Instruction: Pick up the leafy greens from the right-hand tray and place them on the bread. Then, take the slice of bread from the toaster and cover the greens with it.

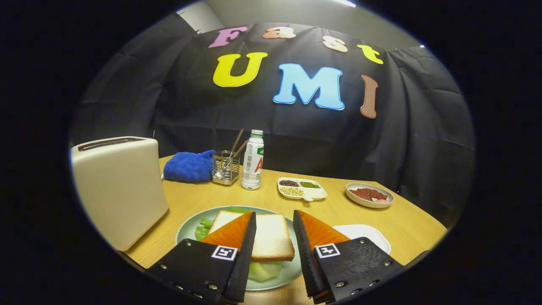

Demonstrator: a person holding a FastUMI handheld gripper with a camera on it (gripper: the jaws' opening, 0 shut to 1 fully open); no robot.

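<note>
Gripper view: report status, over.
Gripper open, fingers either side of the bread slice, not touching it. Slice lies over the leafy greens on the green plate. Toaster stands beside the plate. Nothing in the way.

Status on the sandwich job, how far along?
Looks done: bread slice lies on the leafy greens on the green plate; toaster slot shows no bread. In hand: nothing, gripper open above the slice. Left: apparently just backing away.

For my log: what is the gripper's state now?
Hand-held gripper: open, holding nothing; its fingers stand apart over the bread slice on the green plate.
</note>
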